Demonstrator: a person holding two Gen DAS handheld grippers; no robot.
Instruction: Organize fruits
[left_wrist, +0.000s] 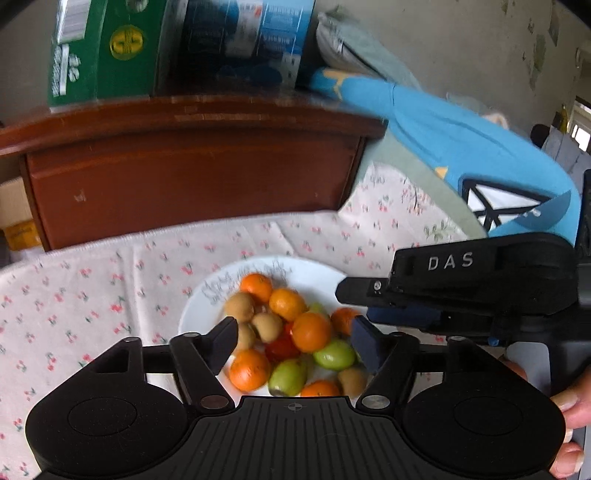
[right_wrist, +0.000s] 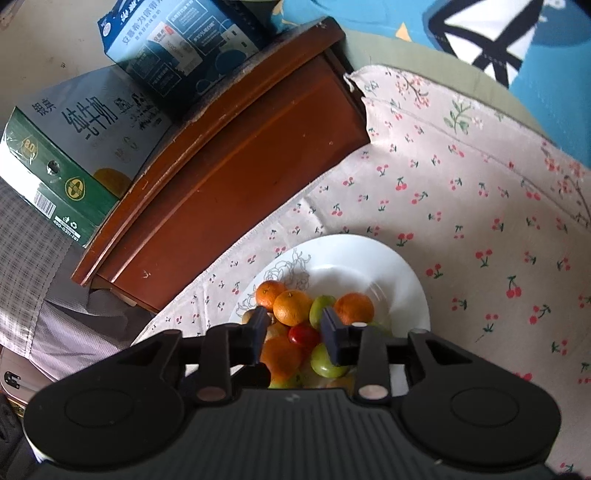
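over the white plate (left_wrist: 207, 317) on the cherry-print cloth (left_wrist: 92, 295) both my grippers hang above one pile of fruit (left_wrist: 291, 339): oranges, green fruits, brown ones and a small red tomato (right_wrist: 303, 335) near the middle. the plate sits in front of a brown wooden cabinet (left_wrist: 192, 177) with milk cartons (right_wrist: 74, 155) on top.

my left gripper (left_wrist: 295, 341) has its jaws standing fairly wide, nothing between the pads; the pile lies straight ahead and below them, with an orange (left_wrist: 311, 331) framed almost dead centre. my right gripper (right_wrist: 294, 338) is parted only a little and holds nothing that i can see; the red tomato shows in the narrow gap, lower down, the pads not on it. in the left view the right gripper reaches in from the right, over the plate's far right edge.

i judge the fruits round enough that no long axis matters; what counts is that each target lies down and forward of the fingers. the left looks readier for an orange, the right better matched to the tomato. crowding could make neighbours roll.
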